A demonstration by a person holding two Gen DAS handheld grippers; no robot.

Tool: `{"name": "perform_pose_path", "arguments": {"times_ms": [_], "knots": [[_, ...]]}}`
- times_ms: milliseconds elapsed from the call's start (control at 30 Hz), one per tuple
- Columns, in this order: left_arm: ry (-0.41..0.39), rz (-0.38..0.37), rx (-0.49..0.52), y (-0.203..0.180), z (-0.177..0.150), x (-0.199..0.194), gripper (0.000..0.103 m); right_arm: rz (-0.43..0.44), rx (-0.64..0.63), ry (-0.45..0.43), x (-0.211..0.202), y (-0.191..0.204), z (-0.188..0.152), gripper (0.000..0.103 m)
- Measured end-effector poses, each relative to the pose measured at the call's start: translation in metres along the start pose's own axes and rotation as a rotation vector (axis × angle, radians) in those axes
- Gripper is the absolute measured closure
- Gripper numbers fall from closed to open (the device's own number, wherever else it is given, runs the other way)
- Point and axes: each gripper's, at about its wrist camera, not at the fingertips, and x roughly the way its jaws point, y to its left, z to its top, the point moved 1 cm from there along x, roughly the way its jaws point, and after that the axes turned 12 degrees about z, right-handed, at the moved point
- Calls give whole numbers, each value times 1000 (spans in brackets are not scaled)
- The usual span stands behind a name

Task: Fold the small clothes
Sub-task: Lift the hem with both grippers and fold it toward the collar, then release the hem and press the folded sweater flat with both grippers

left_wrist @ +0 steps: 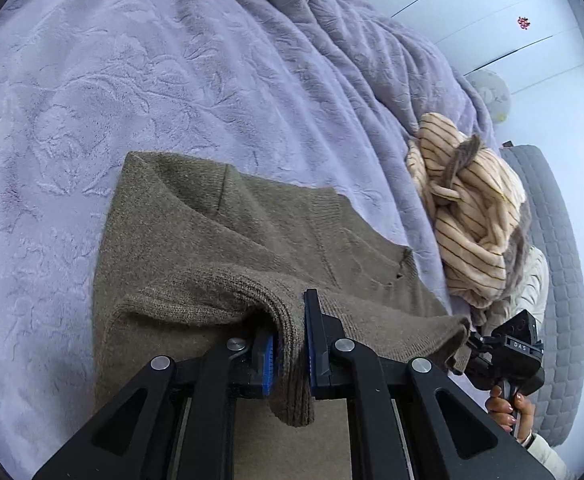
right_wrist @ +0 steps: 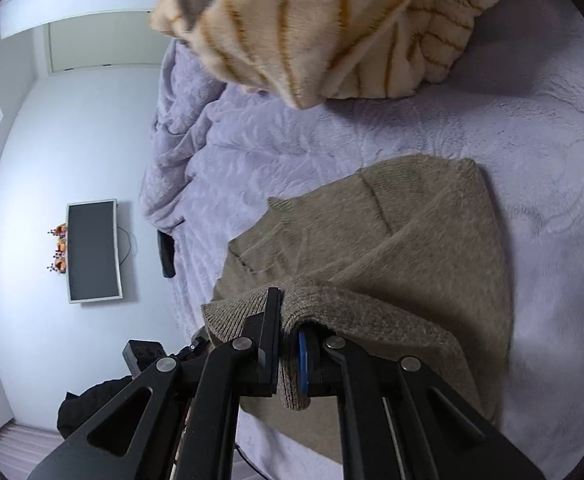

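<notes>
So you've got both grippers clamped on the same ribbed edge of the olive sweater [left_wrist: 219,248]: left gripper [left_wrist: 287,354] pinching one end, right gripper [right_wrist: 289,354] the other, fingers nearly closed with knit between them. That held edge is lifted and runs side to side between your hands; the rest of the sweater lies flat on the lavender blanket [left_wrist: 91,80], stretching away from the fingers. I'd guess the fold goes forward over it. Count: one sweater, plus one striped cream garment [left_wrist: 468,216] bunched nearer your right hand.
</notes>
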Motion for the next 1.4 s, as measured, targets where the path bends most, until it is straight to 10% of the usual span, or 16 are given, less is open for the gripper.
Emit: {"name": "perform_pose_path", "arguments": {"times_ms": [367, 433, 500, 533, 567, 833, 1100, 1400], "knots": [[48, 64, 54, -14, 13, -3, 82, -95, 23, 11, 12, -17, 19, 90], [25, 73, 126, -24, 11, -23, 82, -102, -19, 16, 5, -2, 15, 73], [-2, 94, 184, -31, 7, -38, 62, -114, -66, 8, -7, 11, 11, 42], [-25, 111, 201, -33, 5, -46, 33, -118, -89, -3, -14, 18, 8, 40], [-56, 144, 214, -33, 3, -53, 14, -125, -109, -10, -20, 23, 5, 40], [-8, 264, 319, -23, -35, -44, 13, -270, -241, 64, -35, 27, -37, 72], [-23, 342, 320, -40, -18, 10, 13, -375, -390, 189, 30, 29, -37, 73], [-131, 499, 183, -14, 45, 14, 13, -436, -357, -13, 42, 36, 28, 72]]}}
